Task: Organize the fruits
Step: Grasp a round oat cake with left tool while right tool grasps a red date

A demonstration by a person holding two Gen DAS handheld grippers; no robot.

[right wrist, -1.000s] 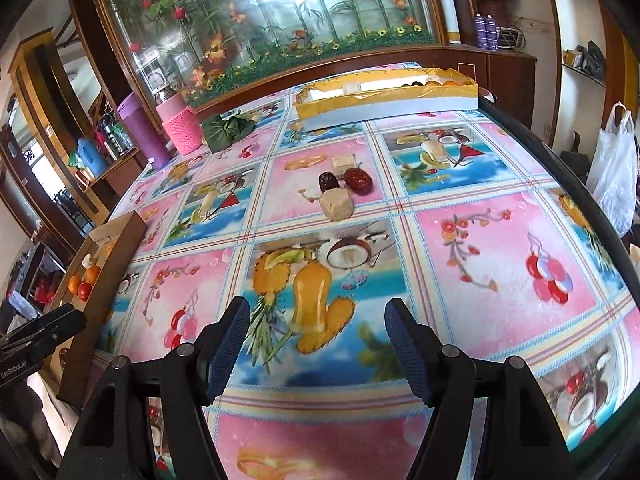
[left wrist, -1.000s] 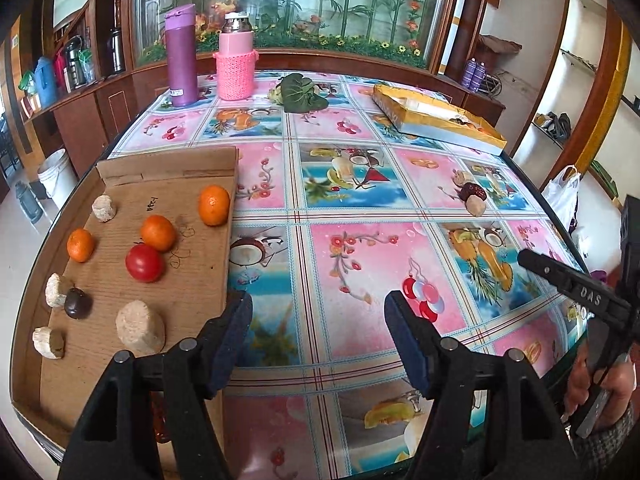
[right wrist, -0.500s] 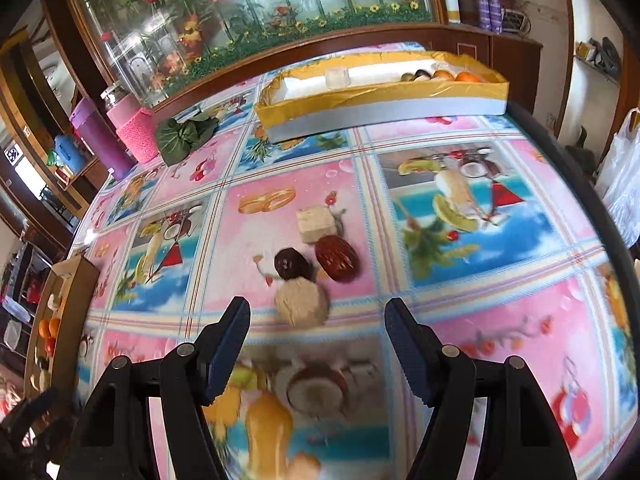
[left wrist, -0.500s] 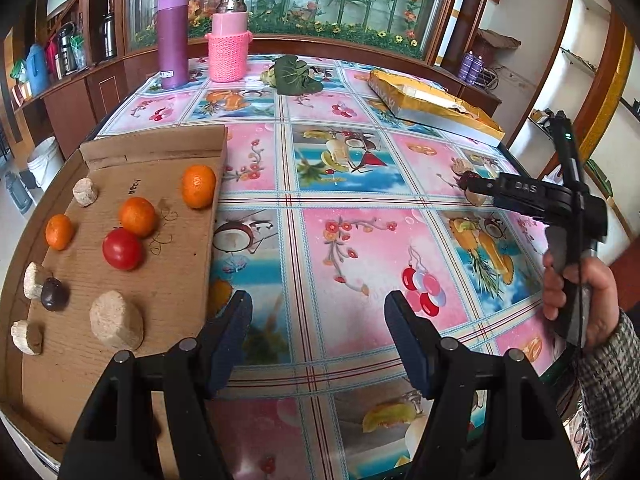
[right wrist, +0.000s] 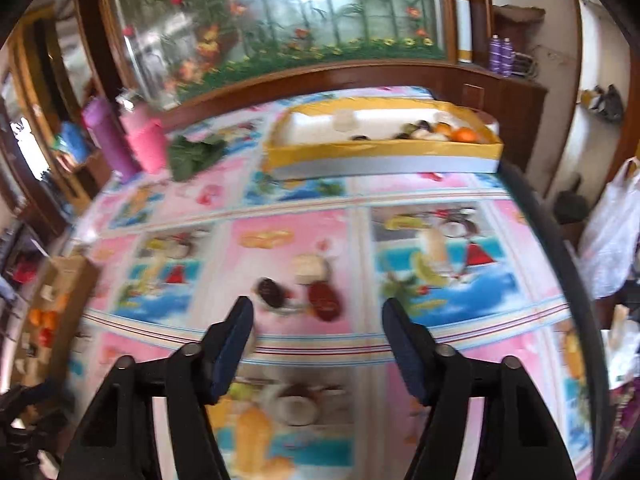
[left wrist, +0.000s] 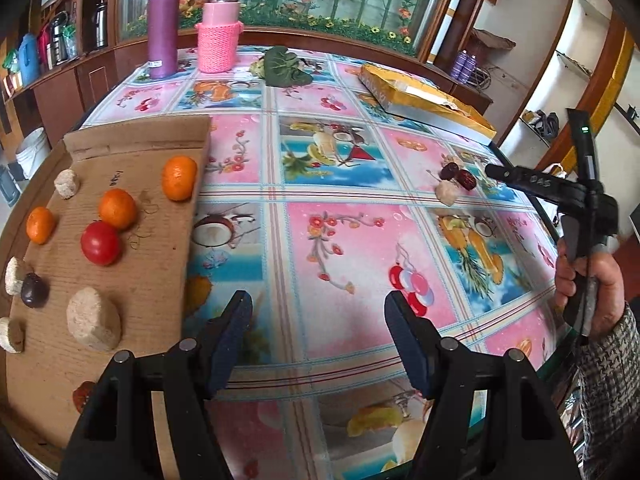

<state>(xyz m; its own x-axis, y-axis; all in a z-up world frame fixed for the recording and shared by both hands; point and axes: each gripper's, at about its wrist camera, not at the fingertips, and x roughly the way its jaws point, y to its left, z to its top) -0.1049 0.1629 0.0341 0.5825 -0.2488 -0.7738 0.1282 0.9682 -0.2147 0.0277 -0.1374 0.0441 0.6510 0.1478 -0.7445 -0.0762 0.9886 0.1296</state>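
Currently the left gripper point(left wrist: 318, 320) hangs over the patterned tablecloth point(left wrist: 348, 240) with its jaws apart and nothing between them. At 9 o'clock in the left wrist view lies a cardboard tray point(left wrist: 160, 248) carrying three oranges, the nearest to the tray's right edge being orange point(left wrist: 179, 177), plus a red tomato point(left wrist: 101, 243), a dark plum-like fruit point(left wrist: 35, 289) and several pale round cakes, the largest being pale cake point(left wrist: 93, 323). At 2 o'clock in the same view a small cluster rests on the cloth: a red date point(left wrist: 467, 179), a dark date point(left wrist: 449, 170) and a beige lump point(left wrist: 447, 192), close together. The right gripper point(left wrist: 496, 171) reaches toward this cluster, held by a hand point(left wrist: 588, 280) in a checked sleeve point(left wrist: 608, 380). In the right wrist view, which is blurred, the right gripper point(right wrist: 318, 320) has just been narrowing its jaws, yet they stand apart and no pad presses on any item; the red date point(right wrist: 325, 300) and the dark date point(right wrist: 270, 292) lie on the cloth just beyond the fingertips, between the two fingers as seen. A pale square piece point(right wrist: 308, 268) sits just behind them. At 12 o'clock a yellow-rimmed box point(right wrist: 380, 160) holds further fruit, including an orange at its right end. A purple flask point(left wrist: 162, 26) and a pink knitted bottle point(left wrist: 219, 32) stand at 11 o'clock in the left wrist view, with green leaves point(left wrist: 284, 66) beside them.
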